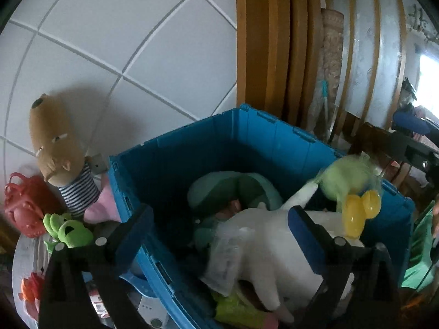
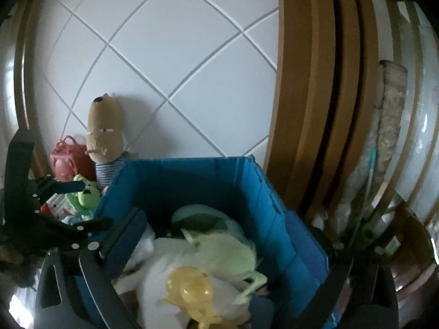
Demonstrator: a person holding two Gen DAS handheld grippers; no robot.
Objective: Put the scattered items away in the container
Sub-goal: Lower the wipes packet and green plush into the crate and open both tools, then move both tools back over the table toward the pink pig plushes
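The blue crate point(image 1: 178, 159) point(image 2: 192, 181) stands against a white tiled wall. Inside it lie a white plush with a pale green head and yellow beak point(image 1: 274, 246) point(image 2: 192, 288) and a green cushion point(image 1: 233, 192) point(image 2: 203, 216). My left gripper point(image 1: 219, 224) is open over the crate's near left corner, and its pads press on nothing. My right gripper point(image 2: 219, 235) is open above the crate, with the plush lying loose below it. Left of the crate are a brown plush in a striped shirt point(image 1: 57, 148) point(image 2: 105, 131), a green frog plush point(image 1: 68, 229) point(image 2: 85, 197) and a red toy bag point(image 1: 22, 205) point(image 2: 68, 159).
A wooden door frame point(image 1: 263, 54) point(image 2: 315, 109) and a rolled rug point(image 1: 332, 54) stand behind the crate to the right. An orange toy point(image 1: 31, 288) and small clutter lie on the low surface left of the crate. Green cloth point(image 1: 419, 246) hangs at the far right.
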